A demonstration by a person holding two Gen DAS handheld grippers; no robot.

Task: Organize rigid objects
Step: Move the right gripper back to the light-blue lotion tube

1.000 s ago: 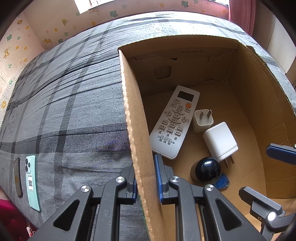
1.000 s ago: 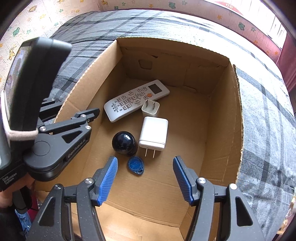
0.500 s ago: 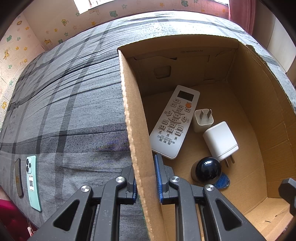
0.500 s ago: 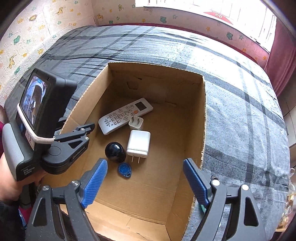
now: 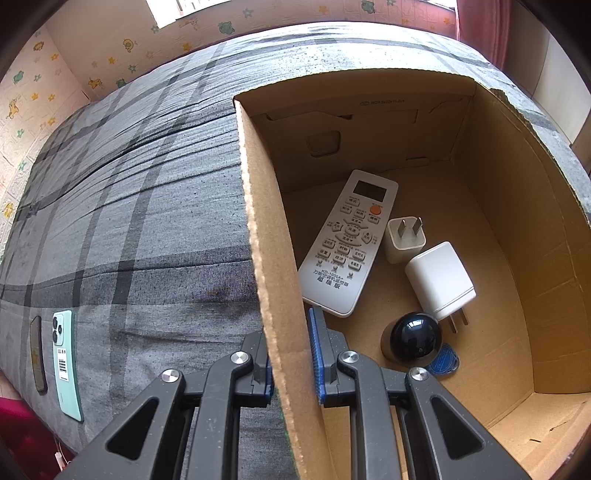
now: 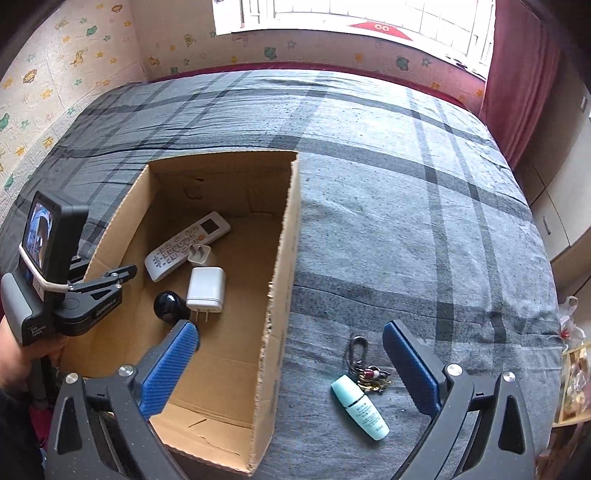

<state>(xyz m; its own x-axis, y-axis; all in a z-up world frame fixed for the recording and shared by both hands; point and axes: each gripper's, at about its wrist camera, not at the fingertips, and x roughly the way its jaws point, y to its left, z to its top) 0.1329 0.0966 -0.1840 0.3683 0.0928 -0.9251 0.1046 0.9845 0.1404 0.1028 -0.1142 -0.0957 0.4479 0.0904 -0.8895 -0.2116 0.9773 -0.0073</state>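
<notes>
An open cardboard box (image 5: 266,221) stands on a grey plaid bed. My left gripper (image 5: 291,354) is shut on its left wall. Inside lie a white remote (image 5: 347,243), a small white plug (image 5: 404,238), a white charger (image 5: 439,280), a black dome (image 5: 412,339) and a blue tag (image 5: 443,362). My right gripper (image 6: 290,332) hangs above the box's right wall (image 6: 284,277). Its jaws are opening wide, with nothing held between the pads. On the bed below it lie a teal bottle (image 6: 360,406) and a keychain (image 6: 364,365).
A mint-green phone (image 5: 66,365) and a dark slim object (image 5: 37,358) lie on the bed near its left edge. A hand (image 6: 22,354) holds the left gripper's handle. Papered walls and a window (image 6: 351,22) bound the bed; a red curtain (image 6: 517,74) hangs at the right.
My right gripper has risen out of the box and moved right, its jaws spreading wider. The bottle and keychain have come into its view. The left gripper has stayed clamped on the wall.
</notes>
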